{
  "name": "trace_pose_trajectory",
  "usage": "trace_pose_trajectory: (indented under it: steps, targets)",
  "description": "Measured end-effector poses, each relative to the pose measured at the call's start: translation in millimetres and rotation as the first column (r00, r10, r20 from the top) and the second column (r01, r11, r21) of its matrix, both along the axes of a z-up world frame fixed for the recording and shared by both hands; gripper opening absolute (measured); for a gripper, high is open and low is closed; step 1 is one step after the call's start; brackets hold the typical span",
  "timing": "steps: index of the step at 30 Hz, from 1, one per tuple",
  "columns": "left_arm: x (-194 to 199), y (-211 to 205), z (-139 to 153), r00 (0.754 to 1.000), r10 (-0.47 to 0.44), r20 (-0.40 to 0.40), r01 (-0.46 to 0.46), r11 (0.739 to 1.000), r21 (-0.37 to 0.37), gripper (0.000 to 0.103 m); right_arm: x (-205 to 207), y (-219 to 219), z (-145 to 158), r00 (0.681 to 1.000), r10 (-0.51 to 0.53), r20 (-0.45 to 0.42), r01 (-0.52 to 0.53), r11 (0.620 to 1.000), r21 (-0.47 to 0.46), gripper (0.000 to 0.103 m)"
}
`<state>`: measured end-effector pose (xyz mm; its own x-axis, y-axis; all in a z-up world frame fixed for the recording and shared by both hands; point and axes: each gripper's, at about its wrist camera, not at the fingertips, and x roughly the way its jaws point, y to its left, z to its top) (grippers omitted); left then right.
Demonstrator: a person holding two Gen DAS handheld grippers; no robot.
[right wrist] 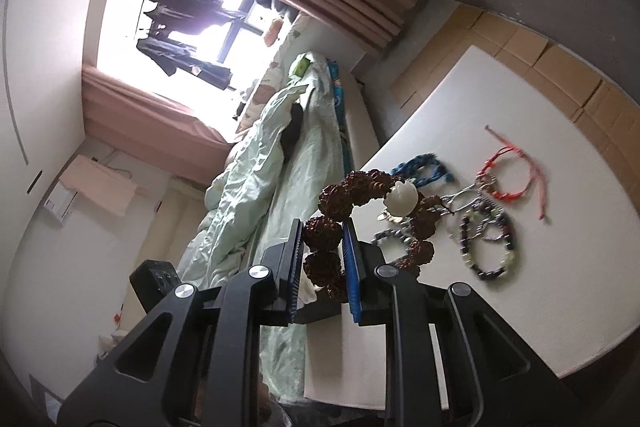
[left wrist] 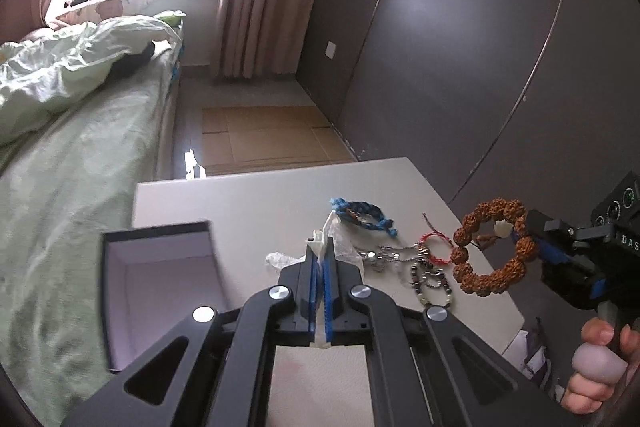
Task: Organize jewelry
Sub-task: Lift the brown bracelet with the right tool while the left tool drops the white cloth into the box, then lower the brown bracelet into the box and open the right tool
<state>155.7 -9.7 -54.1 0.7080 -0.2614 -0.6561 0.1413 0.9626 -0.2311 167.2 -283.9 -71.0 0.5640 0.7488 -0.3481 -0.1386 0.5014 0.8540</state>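
Observation:
My right gripper (right wrist: pixel 322 227) is shut on a brown bracelet of big knobbly beads (right wrist: pixel 352 191) with one white bead, held above the white table (right wrist: pixel 500 307). It also shows in the left wrist view (left wrist: pixel 490 247), at the right gripper (left wrist: pixel 524 227). My left gripper (left wrist: pixel 320 243) is shut on a small clear plastic bag (left wrist: pixel 340 241) above the table (left wrist: pixel 248 199). An open dark box (left wrist: pixel 156 283) with a pale lining stands at the left. A blue braided bracelet (left wrist: pixel 366 213), a red cord bracelet (left wrist: pixel 436 247), silver pieces and dark bead bracelets (left wrist: pixel 434 287) lie on the table.
A bed with pale green bedding (left wrist: pixel 68 155) runs along the table's left side. A dark grey wardrobe wall (left wrist: pixel 460 47) stands behind the table. Flattened cardboard (left wrist: pixel 264 135) covers the floor beyond it. The table's edges are close to the jewelry.

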Motion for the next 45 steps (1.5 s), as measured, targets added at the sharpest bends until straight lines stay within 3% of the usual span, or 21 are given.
trace_pose_trajectory:
  steps: [9, 17, 18, 20, 21, 22, 28, 32, 37, 45]
  targets:
    - [-9, 57, 14, 0.996, 0.086, 0.013, -0.085, 0.996, -0.034, 0.000, -1, 33, 3, 0.998, 0.062, 0.016, -0.062, 0.998, 0.000, 0.020]
    - [-1, 82, 1, 0.986, 0.165, -0.027, -0.166, 0.986, -0.036, 0.003, 3, 53, 3, 0.995, 0.097, 0.017, -0.096, 0.995, -0.017, 0.020]
    - [1, 84, -2, 0.983, 0.180, -0.032, -0.180, 0.983, -0.024, 0.008, 5, 56, 2, 0.995, 0.102, 0.016, -0.102, 0.995, -0.021, 0.020]
    - [3, 88, -2, 0.976, 0.211, -0.049, -0.212, 0.977, -0.004, 0.050, 5, 61, 2, 0.994, 0.110, 0.014, -0.110, 0.994, -0.026, 0.020]
    - [1, 90, 0, 0.974, 0.226, -0.031, -0.227, 0.974, -0.012, 0.079, 7, 63, 2, 0.993, 0.117, 0.013, -0.116, 0.993, -0.029, 0.020]
    - [-5, 94, 6, 0.968, 0.250, 0.013, -0.250, 0.968, -0.028, 0.084, 7, 66, 3, 0.992, 0.123, 0.014, -0.123, 0.992, -0.032, 0.020]
    - [-18, 114, 14, 0.956, 0.294, 0.012, -0.293, 0.954, -0.061, 0.080, 11, 101, 13, 0.975, 0.218, 0.039, -0.214, 0.973, -0.083, 0.020]
    - [-23, 132, 16, 0.945, 0.328, -0.012, -0.327, 0.938, -0.113, 0.080, 16, 138, 23, 0.952, 0.300, 0.060, -0.288, 0.946, -0.150, 0.020]
    - [-31, 146, 23, 0.934, 0.356, -0.004, -0.354, 0.928, -0.119, 0.080, 21, 181, 25, 0.924, 0.375, 0.067, -0.355, 0.911, -0.209, 0.020]
    - [-44, 173, 27, 0.917, 0.398, -0.014, -0.396, 0.910, -0.126, 0.080, 36, 224, 20, 0.911, 0.409, 0.056, -0.373, 0.873, -0.314, 0.020]
